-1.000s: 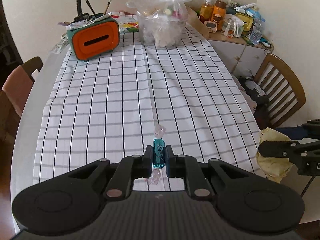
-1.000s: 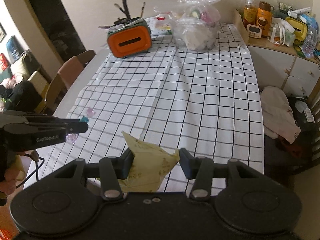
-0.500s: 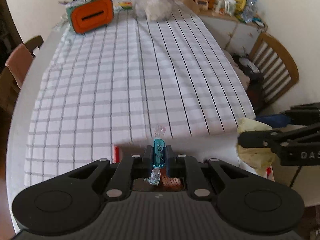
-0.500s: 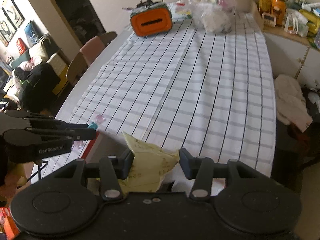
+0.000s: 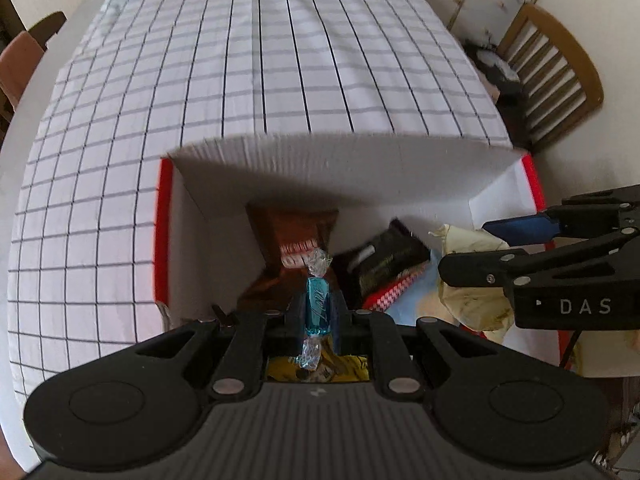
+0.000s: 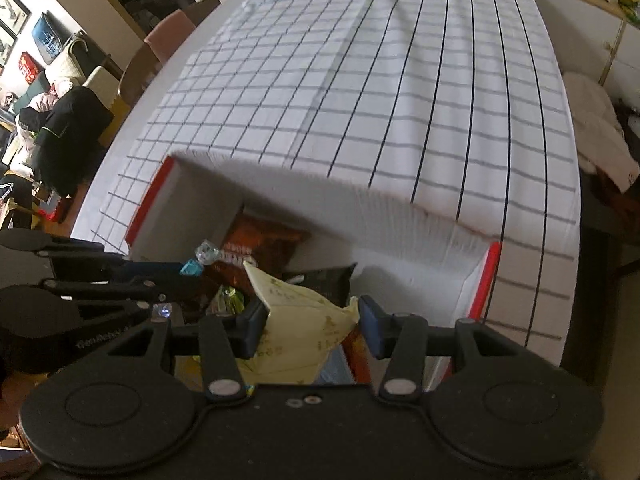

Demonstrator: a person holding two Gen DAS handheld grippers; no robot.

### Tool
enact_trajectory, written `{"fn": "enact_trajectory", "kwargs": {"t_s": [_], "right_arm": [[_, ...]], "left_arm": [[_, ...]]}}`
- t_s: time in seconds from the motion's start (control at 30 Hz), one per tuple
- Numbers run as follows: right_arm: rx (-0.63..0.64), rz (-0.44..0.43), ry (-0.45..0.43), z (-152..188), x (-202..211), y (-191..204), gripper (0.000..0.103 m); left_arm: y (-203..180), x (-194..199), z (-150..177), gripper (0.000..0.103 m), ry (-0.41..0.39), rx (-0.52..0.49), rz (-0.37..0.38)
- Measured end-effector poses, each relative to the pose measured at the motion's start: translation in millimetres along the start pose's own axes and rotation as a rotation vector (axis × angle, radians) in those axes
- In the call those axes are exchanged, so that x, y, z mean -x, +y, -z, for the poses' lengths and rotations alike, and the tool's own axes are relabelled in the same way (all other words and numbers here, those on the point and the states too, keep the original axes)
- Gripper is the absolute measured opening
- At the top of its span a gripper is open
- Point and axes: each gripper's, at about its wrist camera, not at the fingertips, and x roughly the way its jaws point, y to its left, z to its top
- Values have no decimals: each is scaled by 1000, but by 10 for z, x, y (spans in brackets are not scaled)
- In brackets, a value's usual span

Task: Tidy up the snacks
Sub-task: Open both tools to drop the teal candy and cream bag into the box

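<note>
Left wrist view
Left gripper [image 5: 318, 312]: its 2 fingers are pressing together on the blue candy, pointing steeply down over the open box.
Blue candy [image 5: 317, 307]: it is sitting upright between the pads, 1 clear twisted wrapper end sticking out past the fingertips and the other hanging toward the camera.
Box [image 5: 163, 236]: white inside with red outer edges, it is standing at the near end of the checked tablecloth [image 5: 280, 60], its far flap leaning toward the cloth.
Box contents: a brown snack bag [image 5: 292, 232] is lying under the candy, a dark packet [image 5: 390, 256] is leaning just beside it, and a yellow packet [image 5: 340, 366] is showing between the gripper's arms.
Right gripper [image 5: 480, 248]: it is reaching in from the right edge, clamping the pale yellow packet [image 5: 472, 300] over the right part of the box.

Right wrist view
Right gripper [image 6: 312, 320]: its jaws are standing partly apart, both pads pressing on the pale yellow packet [image 6: 300, 324], which is crumpling between them.
Pale yellow packet: it is hanging above the box [image 6: 484, 280], over the brown snack bag [image 6: 260, 240] and the dark packet [image 6: 320, 280].
Left gripper [image 6: 188, 270]: it is coming in from the left, holding the blue candy [image 6: 190, 267] over the box's left part.
Tablecloth [image 6: 360, 80]: it is covering the table beyond the box.
</note>
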Motion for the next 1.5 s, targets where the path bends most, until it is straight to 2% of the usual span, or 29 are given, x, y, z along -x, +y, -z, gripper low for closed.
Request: {"fn": "enact_trajectory", "kwargs": {"t_s": [0.57,0.77,1.07,1.17,1.27,1.33,1.43,1.5], "right_arm": [[-47,0,-3,141,-24,-94,50],[-56,-5,-15,217,36,-114,53],[-50,-23,-64,285,210,-43,62],[-50,-27,-84,316,277,-7,63],[-53,-30,-113,355,339,33,68],[-58,-27,-138,389,385,71,68],[-74,-28,-168,449,459,126,69],[-76,-22,-193,491,510,167,77]], "left_arm": [[-187,-208,106,12,72,-28,-54],[-223,-174,161,12,61,-36,-63],[-190,9,265,16,20,-10,-36],[-177,96,296,23,-9,-14,-30],[-147,205,336,39,-53,-21,-17],[-136,289,362,58,-88,-30,-16],[-119,414,407,63,-144,-45,-19],[-103,489,437,65,-173,-57,-18]]}}
